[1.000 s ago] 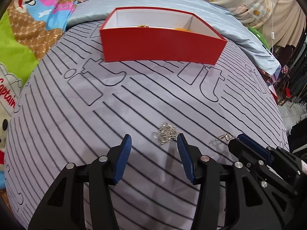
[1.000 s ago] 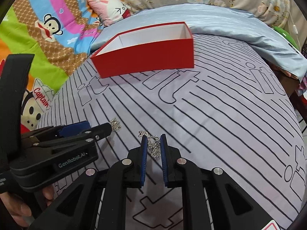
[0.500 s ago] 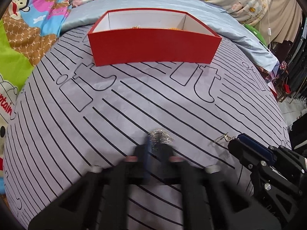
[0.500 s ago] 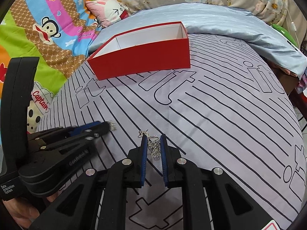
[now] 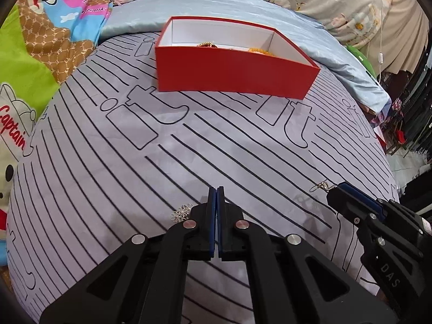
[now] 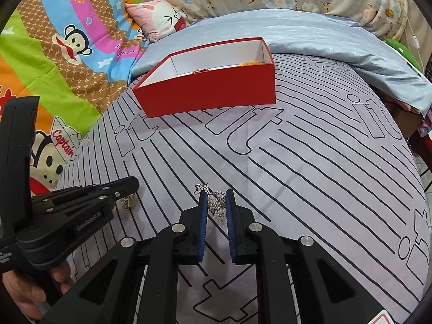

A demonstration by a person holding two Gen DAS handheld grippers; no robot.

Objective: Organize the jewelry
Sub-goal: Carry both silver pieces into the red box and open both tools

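Observation:
An open red box (image 5: 235,73) (image 6: 210,94) with white walls sits at the far side of the striped sheet, with gold jewellery (image 5: 206,44) and an orange piece (image 5: 257,50) inside. My left gripper (image 5: 216,189) (image 6: 132,183) is shut, and a silver flower chain (image 5: 182,213) (image 6: 127,202) peeks out under its tip, mostly hidden by the fingers. My right gripper (image 6: 216,193) (image 5: 337,189) is shut on a bunched silver chain (image 6: 218,206). That chain's clasp (image 6: 202,188) (image 5: 321,186) sticks out past the tips.
A grey sheet with black stripes (image 5: 135,189) covers the bed. A light blue blanket (image 6: 324,37) lies behind the box, with a cartoon quilt (image 6: 67,62) and a pink pillow (image 6: 162,19) at the left. The bed's edge drops off at the right. A hand (image 6: 24,294) holds the left gripper.
The left gripper's jaws have closed over the silver flower chain and it has shifted a little. The right gripper has stayed still, shut on its chain.

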